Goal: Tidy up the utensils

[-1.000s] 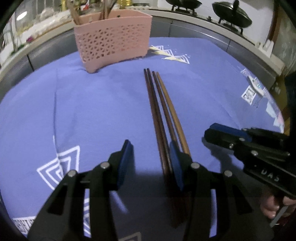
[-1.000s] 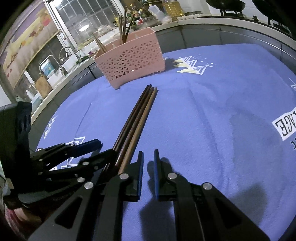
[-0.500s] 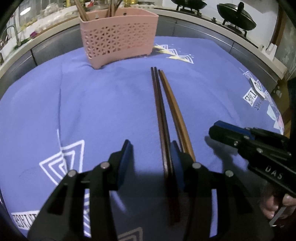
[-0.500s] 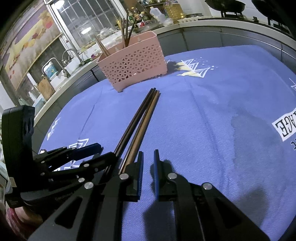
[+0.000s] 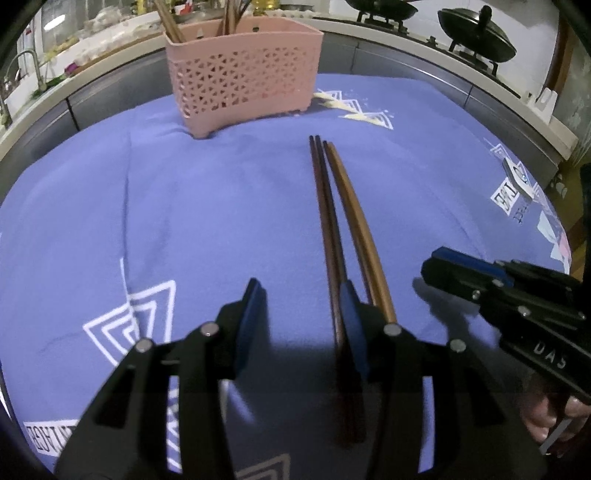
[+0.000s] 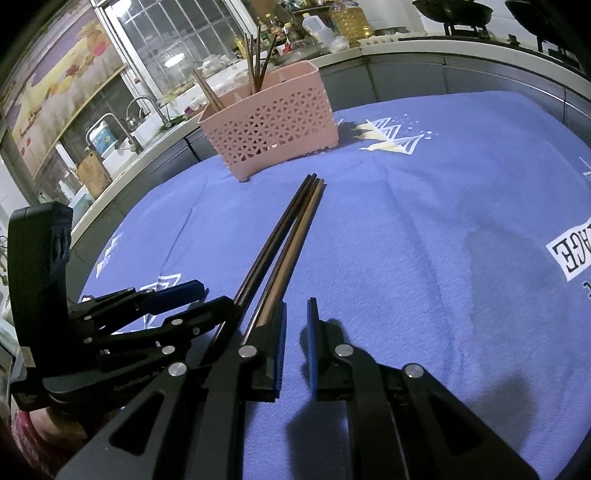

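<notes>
Three long wooden chopsticks (image 5: 334, 218) lie side by side on the blue cloth, pointing toward a pink perforated utensil basket (image 5: 242, 75) that holds several chopsticks. My left gripper (image 5: 301, 314) is open and low over the cloth, its right finger at the near ends of the chopsticks. The chopsticks (image 6: 286, 240) and the basket (image 6: 273, 122) also show in the right wrist view. My right gripper (image 6: 295, 334) has its jaws a narrow gap apart and empty, just right of the chopsticks' near ends. The left gripper (image 6: 199, 299) shows there at lower left.
The blue patterned cloth (image 5: 184, 206) covers the table. A grey counter edge (image 5: 424, 62) runs behind it, with black woks (image 5: 476, 33) on a stove. A sink with taps (image 6: 140, 114) and bottles stand at the back left.
The left gripper has shifted slightly so the basket and chopsticks sit more to the right in its view. The right gripper has risen or tilted a little. The chopsticks have not moved.
</notes>
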Demonstrator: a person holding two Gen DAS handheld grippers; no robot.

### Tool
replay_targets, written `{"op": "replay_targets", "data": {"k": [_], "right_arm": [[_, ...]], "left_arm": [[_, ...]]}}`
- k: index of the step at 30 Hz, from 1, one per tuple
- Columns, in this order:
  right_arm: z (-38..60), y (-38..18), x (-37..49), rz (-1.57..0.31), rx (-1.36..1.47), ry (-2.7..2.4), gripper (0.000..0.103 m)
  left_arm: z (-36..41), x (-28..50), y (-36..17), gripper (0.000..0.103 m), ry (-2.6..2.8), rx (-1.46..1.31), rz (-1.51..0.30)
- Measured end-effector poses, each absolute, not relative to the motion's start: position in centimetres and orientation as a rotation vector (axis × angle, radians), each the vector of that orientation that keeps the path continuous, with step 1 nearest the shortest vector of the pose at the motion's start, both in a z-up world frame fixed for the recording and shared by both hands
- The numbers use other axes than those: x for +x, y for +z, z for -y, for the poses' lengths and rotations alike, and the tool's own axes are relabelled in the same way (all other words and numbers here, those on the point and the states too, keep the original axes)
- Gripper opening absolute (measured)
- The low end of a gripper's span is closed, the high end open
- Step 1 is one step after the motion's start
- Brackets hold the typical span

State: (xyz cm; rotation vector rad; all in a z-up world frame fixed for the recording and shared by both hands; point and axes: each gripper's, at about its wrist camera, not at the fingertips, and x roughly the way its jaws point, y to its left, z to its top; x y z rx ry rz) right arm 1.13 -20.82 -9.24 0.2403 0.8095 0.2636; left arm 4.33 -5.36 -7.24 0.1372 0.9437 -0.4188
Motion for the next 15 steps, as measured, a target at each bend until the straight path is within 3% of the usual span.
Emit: {"op": "replay_targets", "data": {"k": [15], "right_arm": [[21.1,-9.1,1.1,-0.807,0.249,0.251,0.010]], "left_arm": [[6.0,4.8,-7.4,0.043,-0.442,0.147,-0.933]]}}
